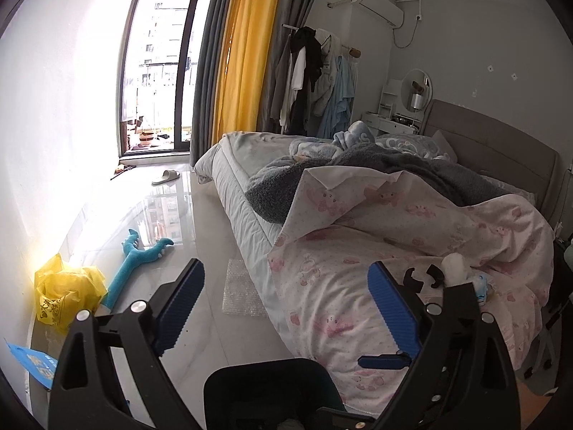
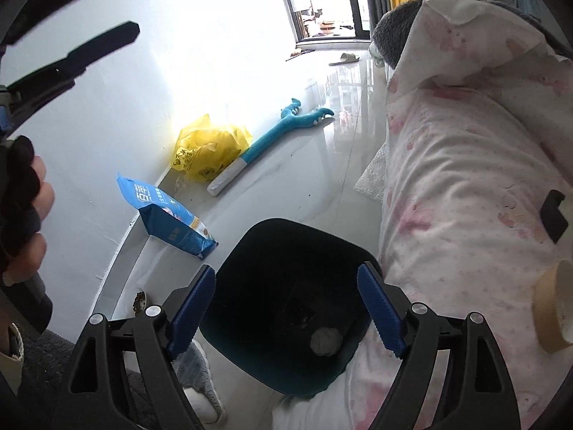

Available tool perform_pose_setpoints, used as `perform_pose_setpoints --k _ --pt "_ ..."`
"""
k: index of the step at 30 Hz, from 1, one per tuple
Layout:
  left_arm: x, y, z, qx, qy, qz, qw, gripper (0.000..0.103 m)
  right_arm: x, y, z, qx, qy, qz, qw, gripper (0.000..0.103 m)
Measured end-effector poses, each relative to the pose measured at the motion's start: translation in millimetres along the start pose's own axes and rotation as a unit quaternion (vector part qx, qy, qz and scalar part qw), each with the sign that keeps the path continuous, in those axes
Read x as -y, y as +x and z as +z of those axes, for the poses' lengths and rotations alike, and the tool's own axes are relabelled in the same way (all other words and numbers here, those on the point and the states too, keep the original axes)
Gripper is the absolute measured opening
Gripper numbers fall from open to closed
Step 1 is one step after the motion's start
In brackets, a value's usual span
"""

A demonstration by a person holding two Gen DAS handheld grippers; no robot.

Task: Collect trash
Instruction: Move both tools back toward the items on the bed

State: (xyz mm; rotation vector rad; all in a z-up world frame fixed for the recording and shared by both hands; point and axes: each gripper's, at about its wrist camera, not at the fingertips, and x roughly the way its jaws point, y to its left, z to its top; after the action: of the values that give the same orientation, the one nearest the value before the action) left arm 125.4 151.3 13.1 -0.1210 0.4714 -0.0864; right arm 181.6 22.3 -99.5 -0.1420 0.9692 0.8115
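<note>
Crumpled white wad [image 2: 325, 341] lies in the dark bin [image 2: 250, 236], lower centre of the right wrist view

Right gripper [image 2: 286, 310] above the bin, jaws apart, nothing between them. Left gripper [image 1: 286, 310] wide open, empty. Pink quilt [image 2: 465, 179] at right; yellow bag [image 2: 209, 147] and blue pouch [image 2: 168, 215] by the wall, left of centre

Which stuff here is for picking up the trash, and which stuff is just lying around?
For the job:
- dark bin
- white crumpled wad inside the bin
- yellow plastic bag on the floor
- bubble wrap by the bed
- right tool, open over the bin

Just lying about:
- blue toy
- slipper
- blue food bag
- pink quilt
</note>
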Motion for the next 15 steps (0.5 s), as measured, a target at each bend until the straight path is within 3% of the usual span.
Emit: perform_pose_setpoints --k 15 --pt "50 31 -6 -0.020 0.020 -0.045 0.9986 0.096 64 -79 -5 0.070 0.013 -0.062 0.995 0.084"
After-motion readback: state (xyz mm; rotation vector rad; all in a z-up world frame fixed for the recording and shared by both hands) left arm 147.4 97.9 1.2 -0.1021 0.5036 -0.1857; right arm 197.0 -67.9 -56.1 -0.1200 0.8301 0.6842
